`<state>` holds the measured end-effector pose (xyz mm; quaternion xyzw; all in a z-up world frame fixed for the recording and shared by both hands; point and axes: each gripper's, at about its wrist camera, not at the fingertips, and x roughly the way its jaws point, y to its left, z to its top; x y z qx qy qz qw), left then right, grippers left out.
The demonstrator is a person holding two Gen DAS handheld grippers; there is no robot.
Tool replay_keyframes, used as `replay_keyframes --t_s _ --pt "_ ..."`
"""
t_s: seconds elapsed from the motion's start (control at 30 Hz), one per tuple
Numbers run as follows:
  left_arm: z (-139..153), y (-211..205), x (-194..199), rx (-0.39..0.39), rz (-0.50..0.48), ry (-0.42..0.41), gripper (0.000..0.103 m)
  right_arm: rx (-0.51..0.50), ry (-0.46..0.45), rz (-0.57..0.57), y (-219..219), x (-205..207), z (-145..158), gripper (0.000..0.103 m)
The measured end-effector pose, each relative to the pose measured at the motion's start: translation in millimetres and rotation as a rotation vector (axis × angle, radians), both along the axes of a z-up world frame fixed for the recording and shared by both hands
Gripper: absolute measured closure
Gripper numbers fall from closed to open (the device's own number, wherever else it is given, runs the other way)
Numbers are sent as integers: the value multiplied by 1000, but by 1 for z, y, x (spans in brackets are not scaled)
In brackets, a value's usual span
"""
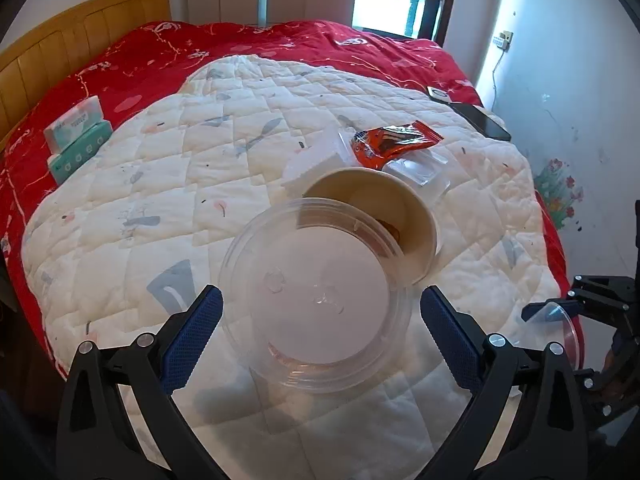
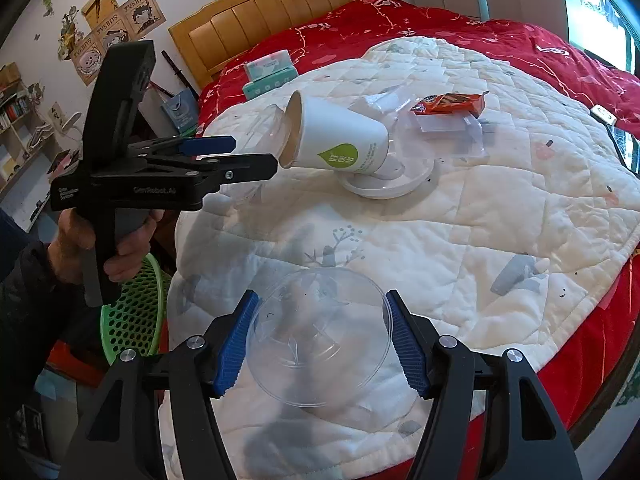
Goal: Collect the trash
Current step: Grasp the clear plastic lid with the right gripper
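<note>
On the bed, a white quilted blanket [image 1: 168, 184] lies over a red bedspread [image 1: 168, 52], and the trash sits on the blanket. The left gripper [image 1: 320, 320] has its blue-padded fingers [image 1: 192, 336] spread wide on either side of a clear plastic container [image 1: 316, 292], with a visible gap at each pad, so nothing is gripped. That container overlaps the mouth of a white paper cup [image 2: 340, 140], which is tipped on its side with a green leaf mark on its wall; the cup's base rests on a white lid [image 2: 380, 188]. Just beyond the cup lie an orange snack wrapper [image 1: 392, 144] and some clear plastic packaging [image 1: 416, 168], touching one another. The right gripper [image 2: 322, 338] holds a clear round plastic lid [image 2: 320, 336] between its fingers [image 2: 236, 344], both pads pressing on the rim, low over the near edge of the blanket. A hand [image 2: 120, 248] grasps the left gripper's handle, and a green perforated basket [image 2: 136, 312] stands below it beside the bed. Tissue packs [image 1: 76, 136] rest on the red bedspread near the wooden headboard [image 2: 280, 4].
</note>
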<state>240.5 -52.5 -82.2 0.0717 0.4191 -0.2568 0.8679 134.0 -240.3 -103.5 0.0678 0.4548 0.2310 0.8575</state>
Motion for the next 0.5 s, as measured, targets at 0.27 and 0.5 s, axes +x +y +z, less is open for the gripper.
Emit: replay_keyframes --t_s 0.27,0.5 --pt "0 4 5 -30 -12 -3 5 7 -1 4 2 1 0 41" --pt "-2 14 11 -69 -11 26 5 22 9 5 4 3 -2 41"
